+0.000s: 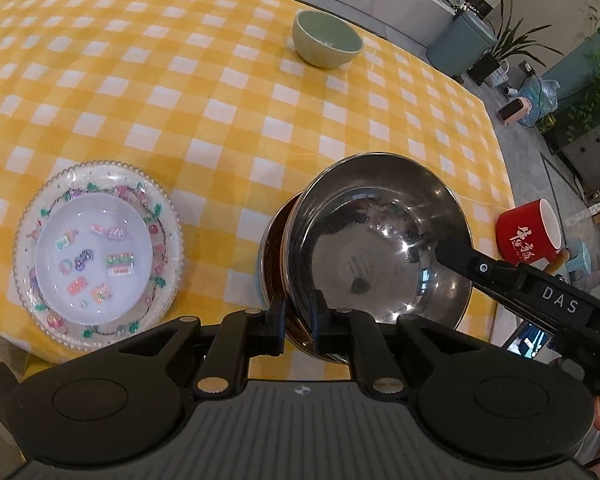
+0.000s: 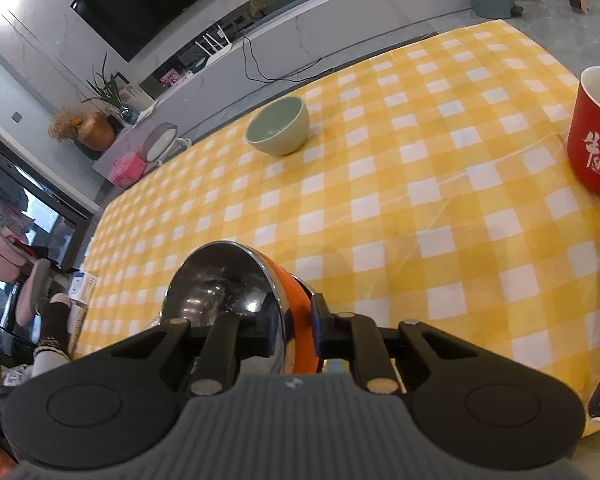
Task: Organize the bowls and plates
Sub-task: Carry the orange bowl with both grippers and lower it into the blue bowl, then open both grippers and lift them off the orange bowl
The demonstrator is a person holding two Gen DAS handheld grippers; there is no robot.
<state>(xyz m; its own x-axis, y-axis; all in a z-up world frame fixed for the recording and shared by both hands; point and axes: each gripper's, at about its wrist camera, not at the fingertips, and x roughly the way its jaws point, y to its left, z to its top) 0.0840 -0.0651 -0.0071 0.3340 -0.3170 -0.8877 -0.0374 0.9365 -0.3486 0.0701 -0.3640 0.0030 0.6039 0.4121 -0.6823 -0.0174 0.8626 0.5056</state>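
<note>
1. Pinching the near rim of the shiny stainless-steel bowl (image 1: pixel 380 240), the left gripper (image 1: pixel 299 312) is closing one finger inside the bowl and one outside it.
2. That steel bowl is sitting tilted in an orange-sided bowl (image 2: pixel 300 316), right in front of both grippers.
3. Across the bowl, the right gripper (image 2: pixel 294 324) is clamping the opposite rim, steel wall and orange side together between its fingers.
4. Left of the bowls, a small white plate with colourful stickers (image 1: pixel 94 256) is lying on a clear beaded glass plate (image 1: pixel 28 240).
5. Well beyond, a pale green ceramic bowl (image 1: pixel 326 38) is standing upright on the yellow-and-white checked tablecloth (image 1: pixel 204 112).
6. A red mug with white lettering (image 1: pixel 528 234) is standing near the right table edge.
</note>
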